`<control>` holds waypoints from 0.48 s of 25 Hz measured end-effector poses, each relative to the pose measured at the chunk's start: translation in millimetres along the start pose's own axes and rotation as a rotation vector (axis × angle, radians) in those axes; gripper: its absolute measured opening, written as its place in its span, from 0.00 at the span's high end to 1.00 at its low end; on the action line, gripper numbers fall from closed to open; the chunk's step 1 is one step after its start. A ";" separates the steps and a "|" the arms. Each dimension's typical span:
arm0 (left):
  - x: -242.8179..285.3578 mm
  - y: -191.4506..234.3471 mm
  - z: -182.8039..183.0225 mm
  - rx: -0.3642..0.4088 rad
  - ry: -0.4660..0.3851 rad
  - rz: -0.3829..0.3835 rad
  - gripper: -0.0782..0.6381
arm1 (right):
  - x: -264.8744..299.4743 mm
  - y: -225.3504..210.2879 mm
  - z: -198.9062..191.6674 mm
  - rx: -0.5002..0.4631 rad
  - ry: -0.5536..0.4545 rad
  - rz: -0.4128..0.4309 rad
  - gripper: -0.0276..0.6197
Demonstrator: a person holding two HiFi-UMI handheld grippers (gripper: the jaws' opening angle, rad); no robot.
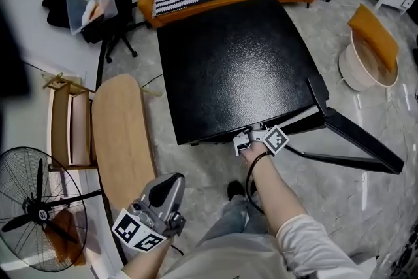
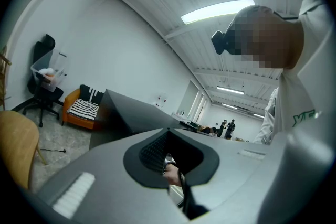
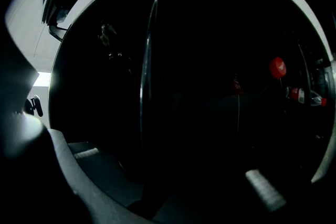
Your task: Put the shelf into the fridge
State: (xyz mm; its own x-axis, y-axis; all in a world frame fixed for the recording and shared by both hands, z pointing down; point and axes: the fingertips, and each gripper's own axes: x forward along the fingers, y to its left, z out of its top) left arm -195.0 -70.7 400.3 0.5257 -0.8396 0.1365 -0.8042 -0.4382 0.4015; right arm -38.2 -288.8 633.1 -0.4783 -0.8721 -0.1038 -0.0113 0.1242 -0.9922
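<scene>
The left gripper (image 1: pixel 168 185) hangs close to the person's body, its fingers (image 2: pixel 73 194) brought together at the tips with nothing caught between them; only the hollow behind the tips is left, and through it shows the person's right hand (image 2: pixel 170 176). Beyond those fingers rises the black fridge (image 1: pixel 235 62), its door (image 1: pixel 356 140) swung wide to the right. The right gripper (image 1: pixel 251 137) reaches in under the fridge's front edge. Its fingers (image 3: pixel 84 153) stand wide apart and clasp nothing. Between them, nearer the left finger than the right, a thin dark pane with a pale edge stands on end; in this gloom it seems to be the shelf (image 3: pixel 143 113), inside the fridge and touching neither pad. Farther in, past the right finger, sit a red cap (image 3: pixel 277 67) and a bottle (image 3: pixel 303 95) with a red label.
</scene>
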 end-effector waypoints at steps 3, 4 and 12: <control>-1.3 0.6 -0.8 -0.003 -0.003 0.003 0.90 | 3.9 3.8 0.1 -0.009 0.005 0.021 0.93; -1.4 0.7 -1.0 -0.004 -0.004 0.003 0.90 | 4.4 5.4 -0.3 -0.005 0.006 0.026 0.92; 1.2 -4.8 -0.1 -0.005 -0.006 -0.008 0.90 | -1.5 -4.9 -1.2 0.049 0.006 -0.008 0.86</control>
State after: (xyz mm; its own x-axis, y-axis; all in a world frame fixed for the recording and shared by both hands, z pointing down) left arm -190.5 -69.5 398.6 0.5306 -0.8379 0.1281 -0.7984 -0.4432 0.4075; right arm -38.5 -287.5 638.2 -0.4835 -0.8701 -0.0957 0.0282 0.0938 -0.9952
